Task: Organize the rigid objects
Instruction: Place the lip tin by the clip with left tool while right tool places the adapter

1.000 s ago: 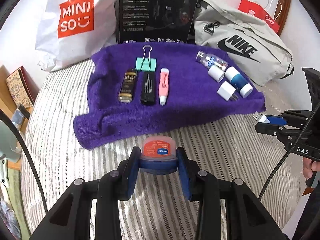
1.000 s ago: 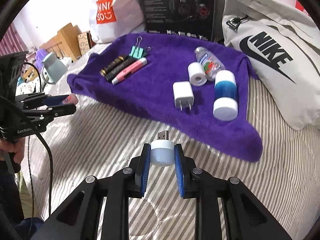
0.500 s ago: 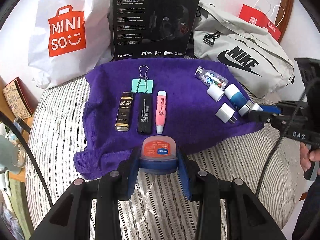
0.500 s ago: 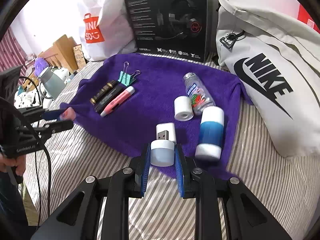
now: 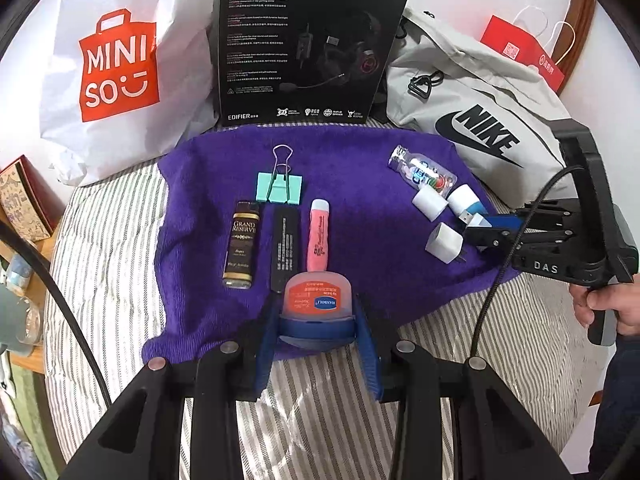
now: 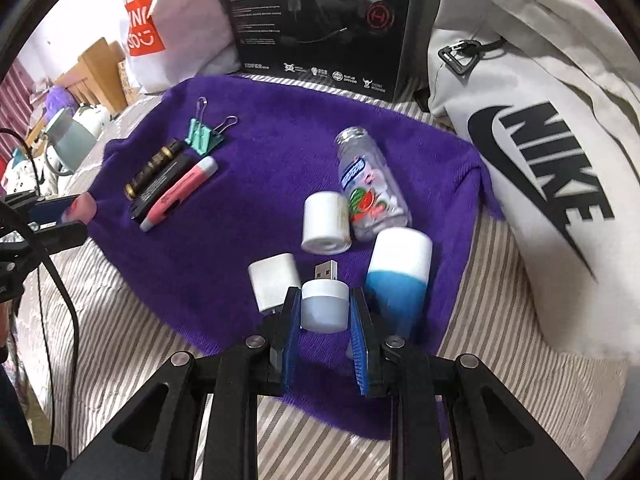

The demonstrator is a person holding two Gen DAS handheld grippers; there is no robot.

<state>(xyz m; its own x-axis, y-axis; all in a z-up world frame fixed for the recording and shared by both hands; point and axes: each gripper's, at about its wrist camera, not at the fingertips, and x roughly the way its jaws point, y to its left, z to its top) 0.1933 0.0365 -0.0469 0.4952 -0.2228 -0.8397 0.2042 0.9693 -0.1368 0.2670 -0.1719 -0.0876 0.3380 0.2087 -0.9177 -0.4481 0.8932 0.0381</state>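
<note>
Your small white USB plug light (image 6: 324,306) sits clamped in the right gripper (image 6: 325,312), over the purple fleece cloth (image 6: 256,152) between white charger cube (image 6: 274,286) and blue-white cylinder (image 6: 398,276). Left gripper (image 5: 316,322) pinches the round pink-lidded balm tin (image 5: 318,294) at the cloth's near edge. Both still need setting down; the other items already lie grouped.

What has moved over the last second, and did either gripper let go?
Both grippers came forward from the striped bedding over the purple towel. The left gripper keeps its jar, now by the pink pen; the right gripper keeps its USB plug, now between charger and blue bottle. Nothing released; towel items unmoved.
</note>
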